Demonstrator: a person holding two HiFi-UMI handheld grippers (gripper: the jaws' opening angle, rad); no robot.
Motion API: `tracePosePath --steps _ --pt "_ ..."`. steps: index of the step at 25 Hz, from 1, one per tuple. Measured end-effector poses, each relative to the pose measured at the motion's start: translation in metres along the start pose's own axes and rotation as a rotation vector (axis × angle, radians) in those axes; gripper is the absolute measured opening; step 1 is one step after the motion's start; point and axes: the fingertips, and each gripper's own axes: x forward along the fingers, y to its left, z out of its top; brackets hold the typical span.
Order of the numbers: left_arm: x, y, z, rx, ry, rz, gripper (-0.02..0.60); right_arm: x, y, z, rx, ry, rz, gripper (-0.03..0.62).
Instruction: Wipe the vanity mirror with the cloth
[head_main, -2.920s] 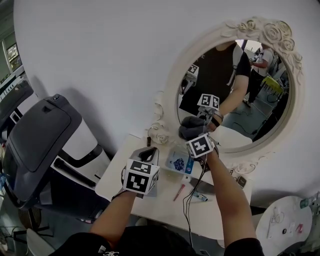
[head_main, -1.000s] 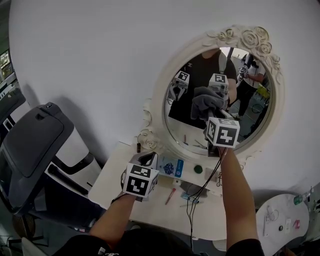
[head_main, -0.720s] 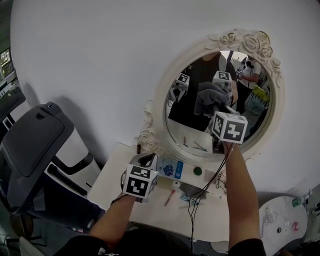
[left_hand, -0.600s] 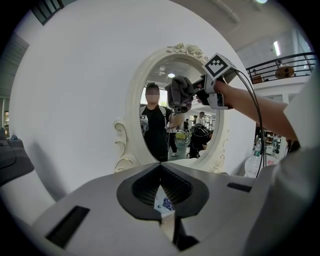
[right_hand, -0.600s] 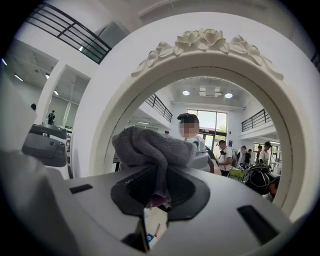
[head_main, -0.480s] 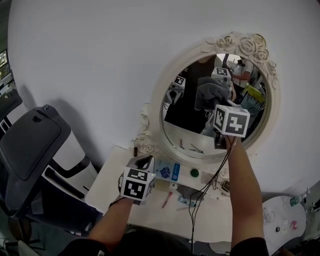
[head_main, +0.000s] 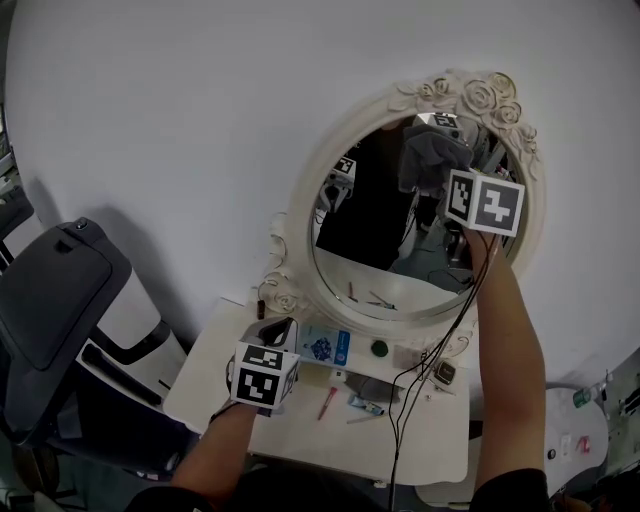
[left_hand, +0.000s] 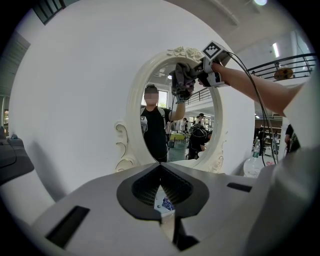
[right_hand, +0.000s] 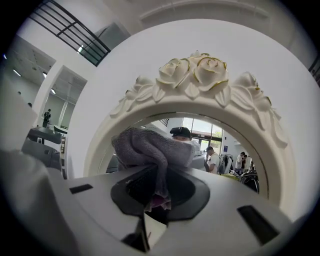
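**A:** Head view first. Where is the cloth?

**B:** The grey cloth (head_main: 432, 150) is bunched up at the top of the vanity mirror (head_main: 372, 262), just under the rose carving (head_main: 470, 95) on its frame. The right gripper (head_main: 455, 178) holds it there with the arm stretched up. A black cable (head_main: 440, 335) hangs from that gripper towards the white table (head_main: 425, 445).

**A:** And the other one?

**B:** The left gripper (head_main: 277, 330) is low over the table's left part, well apart from the glass. Just beside it lies a blue-printed packet (head_main: 322, 347). A dark chair (head_main: 50, 300) stands left of the table.

**A:** Now the left gripper view.

**B:** Its jaws are together at the tips, with nothing between them. Only a thin sliver shows lower down, and the packet's blue print peeks through it. Beyond, the mirror stands upright. High on the glass the cloth meets its own reflection (so it is touching there). A person in black shows in the glass.

**A:** And the right gripper view?

**B:** The jaws are pinched on the cloth. A narrow strip of it runs down between the pads, with a pinkish edge at the bottom, and the rest spills forward in a grey bundle over the tips. The roses, tipped with gold, sit right above it on the white frame. The glass behind shows people in a bright hall.
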Motion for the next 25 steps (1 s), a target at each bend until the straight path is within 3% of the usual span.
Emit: tracePosePath --steps 12,25 --pt "-0.001 -0.002 -0.005 0.006 0.014 -0.011 0.005 -0.018 -0.053 0.038 0.083 -0.073 -0.091 0.055" --pt "0.014 -0.018 -0.007 0.050 0.050 -0.057 0.005 -0.042 -0.119 0.007 0.165 -0.090 -0.211 0.055"
